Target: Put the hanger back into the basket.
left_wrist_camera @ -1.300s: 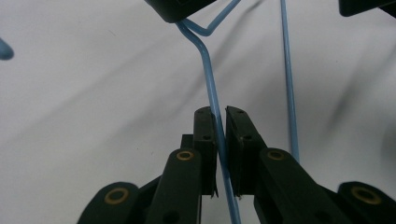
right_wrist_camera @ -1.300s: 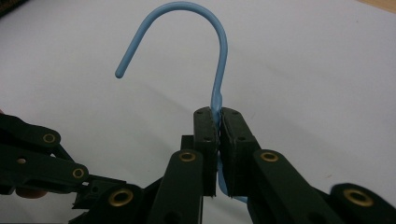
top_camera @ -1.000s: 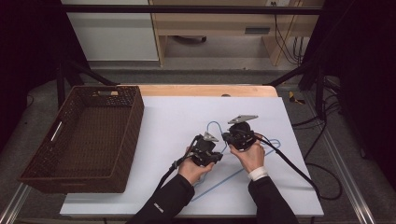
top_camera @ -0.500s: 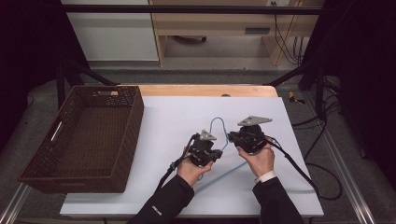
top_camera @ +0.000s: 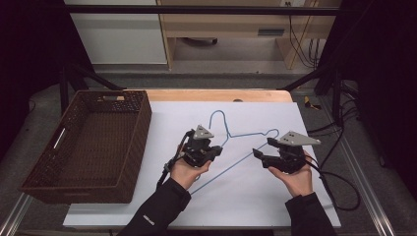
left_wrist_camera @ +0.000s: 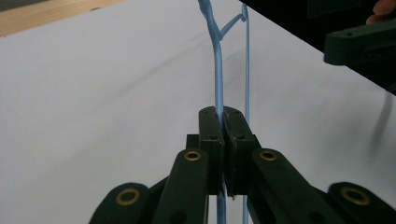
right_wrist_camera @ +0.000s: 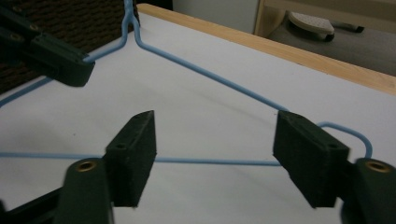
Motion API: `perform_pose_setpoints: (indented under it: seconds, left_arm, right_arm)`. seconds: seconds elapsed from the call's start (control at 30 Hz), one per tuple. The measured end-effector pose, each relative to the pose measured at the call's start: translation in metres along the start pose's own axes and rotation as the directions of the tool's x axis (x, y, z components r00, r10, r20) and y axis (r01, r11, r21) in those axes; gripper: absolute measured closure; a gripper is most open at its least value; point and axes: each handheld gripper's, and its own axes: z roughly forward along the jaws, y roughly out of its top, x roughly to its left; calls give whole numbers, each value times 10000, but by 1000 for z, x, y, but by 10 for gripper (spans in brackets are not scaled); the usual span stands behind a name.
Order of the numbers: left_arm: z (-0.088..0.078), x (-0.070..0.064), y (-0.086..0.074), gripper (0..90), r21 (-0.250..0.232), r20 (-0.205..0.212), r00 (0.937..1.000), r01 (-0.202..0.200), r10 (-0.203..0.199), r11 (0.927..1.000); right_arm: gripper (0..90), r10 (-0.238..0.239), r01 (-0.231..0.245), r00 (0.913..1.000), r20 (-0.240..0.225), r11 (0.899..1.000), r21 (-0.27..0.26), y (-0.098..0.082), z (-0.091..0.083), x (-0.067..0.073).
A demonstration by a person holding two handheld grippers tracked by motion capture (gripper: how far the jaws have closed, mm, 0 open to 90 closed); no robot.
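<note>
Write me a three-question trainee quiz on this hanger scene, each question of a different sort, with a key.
1. True or false: the left claw is shut on the blue wire hanger.
2. Multiple choice: how does the right claw stand? A) shut on the hanger's hook; B) open, its jaws apart with the hanger's wire running behind them; C) shut on the basket's rim.
3. Fill in: the brown wicker basket stands to the ____ of the hanger in the high view.

Key: 1 true. 2 B; its jaws have just been opening, and the pads press on nothing. 3 left.
</note>
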Motion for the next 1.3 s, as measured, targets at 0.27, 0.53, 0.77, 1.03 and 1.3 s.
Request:
perform_pose_setpoints:
  seconds: [0.27,0.53,0.77,1.03,1.3]
  left_arm:
    - [-32,10,18,877,-101,-209,9991,-375,373,9992]
    - [-74,23,33,876,-329,-432,9947,-947,932,9950]
    - [-103,31,40,876,-387,-721,9888,-1340,1310,9902]
    - [-127,43,47,876,-240,-770,9826,-1712,1689,9849]
    - [-157,68,47,876,-319,-1331,9789,-1607,1551,9865]
  right_arm:
    - [95,-57,55,9999,-87,9997,-223,-17,-19,-4]
    - [66,76,-84,9998,-183,9988,-481,-28,-26,-7]
    - [52,154,-172,9995,-263,9974,-698,-34,-29,-7]
    - [54,22,-31,9998,-189,9988,-484,-39,-28,-5]
    - [55,-16,4,9996,-268,9990,-446,-41,-27,-5]
